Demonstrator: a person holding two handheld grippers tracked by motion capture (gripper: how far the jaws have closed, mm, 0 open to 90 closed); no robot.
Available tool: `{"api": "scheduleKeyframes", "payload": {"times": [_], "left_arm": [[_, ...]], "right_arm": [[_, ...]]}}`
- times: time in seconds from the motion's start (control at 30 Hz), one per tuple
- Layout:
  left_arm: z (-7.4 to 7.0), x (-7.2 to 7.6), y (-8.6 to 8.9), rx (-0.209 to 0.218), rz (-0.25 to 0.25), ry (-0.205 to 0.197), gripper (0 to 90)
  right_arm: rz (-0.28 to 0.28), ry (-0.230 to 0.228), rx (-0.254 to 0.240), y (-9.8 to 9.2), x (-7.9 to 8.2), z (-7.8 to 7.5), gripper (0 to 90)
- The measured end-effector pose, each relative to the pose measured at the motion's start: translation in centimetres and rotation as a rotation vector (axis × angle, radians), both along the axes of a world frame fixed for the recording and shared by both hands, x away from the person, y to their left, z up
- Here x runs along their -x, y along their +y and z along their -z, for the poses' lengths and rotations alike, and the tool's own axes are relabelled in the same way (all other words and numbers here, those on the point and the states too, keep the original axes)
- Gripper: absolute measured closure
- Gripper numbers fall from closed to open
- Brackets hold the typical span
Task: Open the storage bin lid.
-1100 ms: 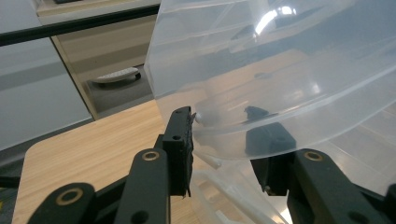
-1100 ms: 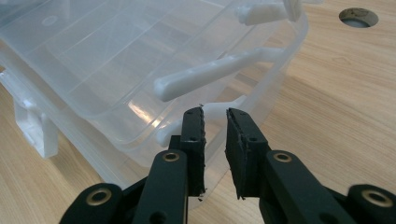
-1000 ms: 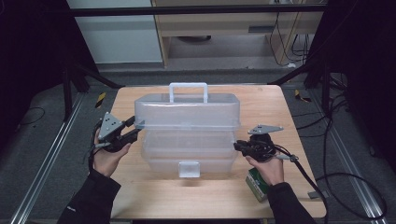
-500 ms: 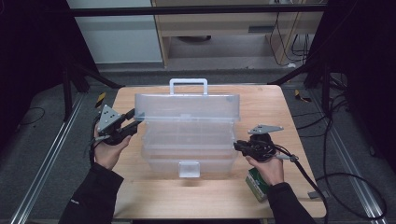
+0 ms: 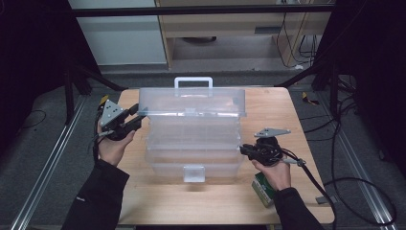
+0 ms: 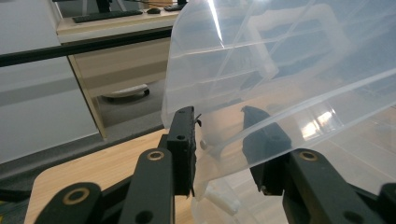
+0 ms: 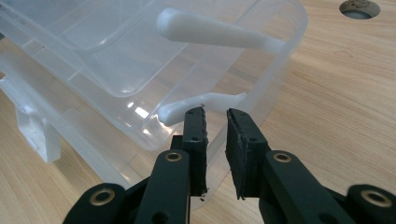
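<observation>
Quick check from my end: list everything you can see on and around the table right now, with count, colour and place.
storage box: 1, clear plastic with white handle and front latch, table centre, lid raised
lid: 1, clear, its left edge between the left gripper's jaws
table: 1, light wood, centre
green carton: 1, green, table's near right, under the right hand
left gripper: 1, black, at the lid's left end
right gripper: 1, black, at the box's right side, jaws nearly together, nothing between them
</observation>
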State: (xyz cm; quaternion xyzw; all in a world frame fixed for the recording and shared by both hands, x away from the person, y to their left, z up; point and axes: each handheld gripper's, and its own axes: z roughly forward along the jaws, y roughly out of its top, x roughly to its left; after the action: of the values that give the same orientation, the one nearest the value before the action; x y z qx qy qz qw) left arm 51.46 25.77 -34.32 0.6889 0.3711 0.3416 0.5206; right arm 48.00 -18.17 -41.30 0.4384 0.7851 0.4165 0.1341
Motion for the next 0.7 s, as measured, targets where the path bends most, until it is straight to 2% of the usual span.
{"api": "scheduleKeyframes", "payload": {"times": [0.13, 0.37, 0.47, 0.7], "left_arm": [[-0.4, -0.5, -0.1, -0.012, -0.01, -0.001, 65.2], [-0.8, -1.2, -0.3, -0.015, -0.024, -0.008, 67.2], [-0.9, -1.5, -0.3, -0.003, -0.031, -0.003, 68.3], [-1.2, -2.3, -0.4, -0.013, -0.047, -0.007, 71.3]], "right_arm": [[-0.004, -0.007, 0.001, 0.0, -0.1, 0.0, 77.7], [-0.004, -0.004, 0.0, 0.0, -0.1, 0.0, 77.4], [-0.002, -0.002, -0.001, 0.0, -0.1, 0.0, 77.1], [0.002, 0.006, -0.003, 0.0, -0.2, 0.0, 76.1]]}}
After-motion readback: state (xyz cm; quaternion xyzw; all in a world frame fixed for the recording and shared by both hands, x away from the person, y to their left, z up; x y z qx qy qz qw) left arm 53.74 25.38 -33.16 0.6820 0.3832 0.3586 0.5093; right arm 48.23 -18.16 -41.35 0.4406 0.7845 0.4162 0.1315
